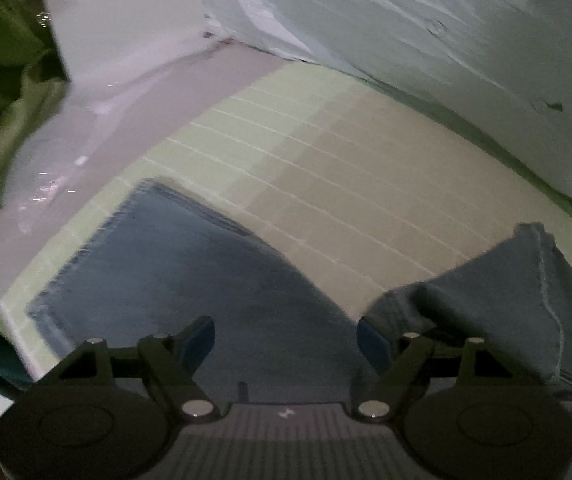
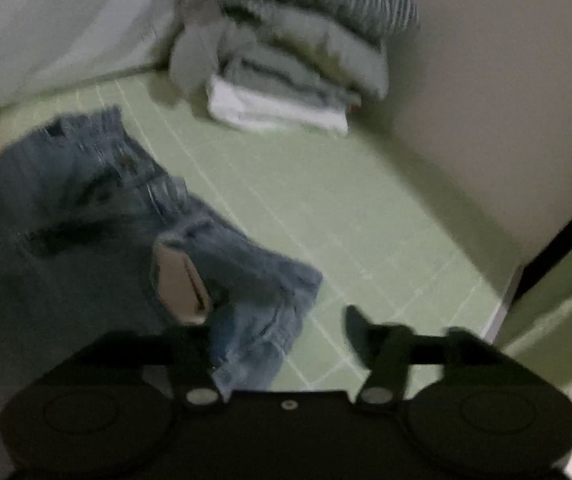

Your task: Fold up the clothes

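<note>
Blue jeans lie on a green gridded mat. In the left wrist view a flat dark leg [image 1: 173,280] stretches ahead and a raised fold [image 1: 498,300] stands at the right. My left gripper [image 1: 286,342] is open just above the leg, holding nothing. In the right wrist view the jeans' waist [image 2: 97,184] with a tan label [image 2: 179,284] lies at the left, rumpled. My right gripper [image 2: 281,336] is open over the waist's edge; its left finger is hidden behind the denim.
A stack of folded clothes [image 2: 290,60], striped piece on top, sits in the far corner of the mat [image 2: 326,208]. Walls close the back and right. In the left wrist view, a white wall [image 1: 426,40] and green cloth [image 1: 1,80] border the mat [image 1: 326,168].
</note>
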Tool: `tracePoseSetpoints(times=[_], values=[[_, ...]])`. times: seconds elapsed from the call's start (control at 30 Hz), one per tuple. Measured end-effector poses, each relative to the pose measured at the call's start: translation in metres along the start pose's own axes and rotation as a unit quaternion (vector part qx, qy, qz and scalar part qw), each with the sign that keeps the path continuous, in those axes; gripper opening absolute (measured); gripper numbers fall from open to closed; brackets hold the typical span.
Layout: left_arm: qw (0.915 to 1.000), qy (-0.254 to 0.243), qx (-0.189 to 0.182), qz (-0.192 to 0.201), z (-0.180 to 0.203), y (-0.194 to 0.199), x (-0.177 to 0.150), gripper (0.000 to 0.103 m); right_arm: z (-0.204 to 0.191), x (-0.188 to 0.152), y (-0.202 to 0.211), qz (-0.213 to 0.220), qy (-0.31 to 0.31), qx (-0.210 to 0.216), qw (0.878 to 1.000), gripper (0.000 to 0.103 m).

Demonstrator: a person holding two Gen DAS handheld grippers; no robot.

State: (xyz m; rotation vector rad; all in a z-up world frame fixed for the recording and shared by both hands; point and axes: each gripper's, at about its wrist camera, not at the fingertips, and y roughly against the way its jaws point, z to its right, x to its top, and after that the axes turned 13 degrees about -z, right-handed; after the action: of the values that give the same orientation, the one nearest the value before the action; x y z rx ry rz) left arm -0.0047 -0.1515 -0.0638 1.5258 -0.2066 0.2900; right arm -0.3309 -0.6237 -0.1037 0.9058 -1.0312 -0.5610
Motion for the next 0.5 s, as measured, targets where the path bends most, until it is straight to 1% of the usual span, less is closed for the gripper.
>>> tracePoseSetpoints(times=[0.03,0.1,0.17,0.3,0.4,0.5], values=[[1.0,-0.004,-0.002,-0.003,0.005,-0.004,0.003,0.079,0.0,0.002,0.005,0.007,-0.002,0.015,1.0,0.087],[0.9998,-0.018,-0.004,-0.007,0.016,-0.011,0.009,0.079,-0.004,0.007,0.011,0.014,-0.001,0.046,0.999,0.088],[0.9992,-0.036,-0.012,-0.014,0.027,-0.016,0.018,0.079,-0.015,0.012,0.014,0.012,0.005,0.056,0.998,0.093],[0.9959,-0.082,-0.028,-0.029,0.05,-0.028,0.036,0.079,-0.041,0.019,0.017,0.006,0.005,0.064,0.998,0.093],[0.9884,-0.141,-0.035,-0.044,0.073,-0.04,0.045,0.079,-0.058,0.022,0.019,-0.002,-0.001,0.074,0.997,0.093],[0.977,-0.204,-0.046,-0.041,0.098,-0.053,0.052,0.079,-0.076,0.021,0.021,-0.016,-0.011,0.084,0.996,0.093]])
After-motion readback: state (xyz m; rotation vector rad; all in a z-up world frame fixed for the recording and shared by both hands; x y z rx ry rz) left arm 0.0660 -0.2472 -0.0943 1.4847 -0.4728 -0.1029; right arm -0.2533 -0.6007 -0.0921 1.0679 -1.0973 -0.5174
